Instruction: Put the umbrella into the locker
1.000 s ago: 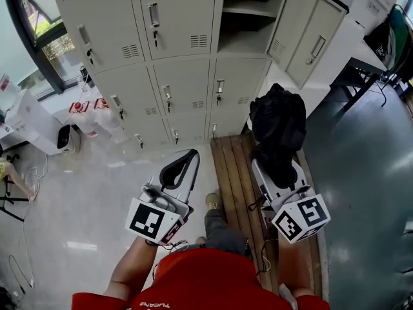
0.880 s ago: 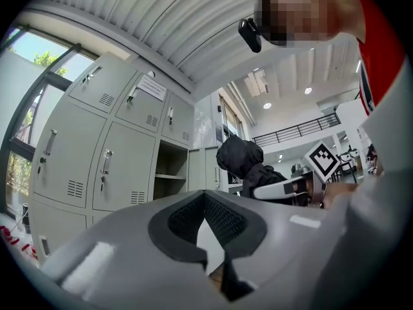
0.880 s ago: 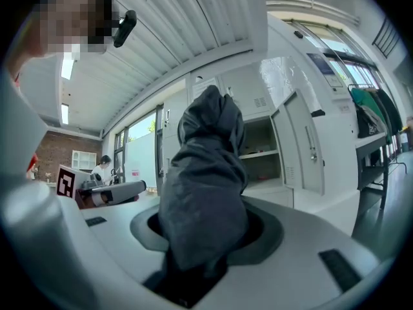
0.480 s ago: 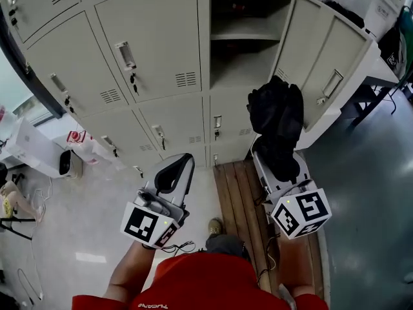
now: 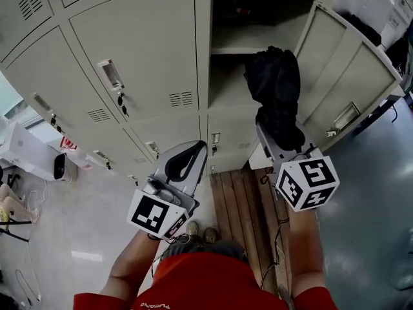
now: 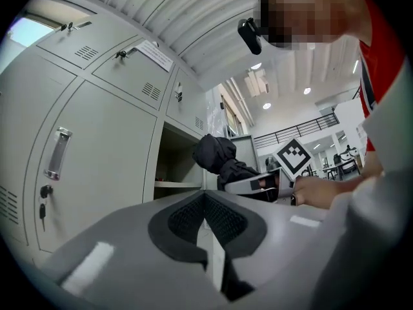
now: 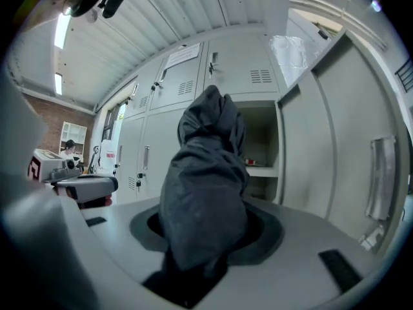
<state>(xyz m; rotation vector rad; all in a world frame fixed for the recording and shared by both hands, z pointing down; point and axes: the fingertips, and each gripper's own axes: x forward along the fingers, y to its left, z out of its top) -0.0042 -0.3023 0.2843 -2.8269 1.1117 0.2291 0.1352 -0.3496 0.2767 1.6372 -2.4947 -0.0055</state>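
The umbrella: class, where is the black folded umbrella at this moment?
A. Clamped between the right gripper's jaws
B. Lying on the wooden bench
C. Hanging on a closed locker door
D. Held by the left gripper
A: the umbrella stands up out of the right gripper, whose jaws close on its lower end, facing the open locker; the left gripper is shut and empty.

Locker room, metal lockers (image 5: 135,50), wooden slats (image 5: 235,205)
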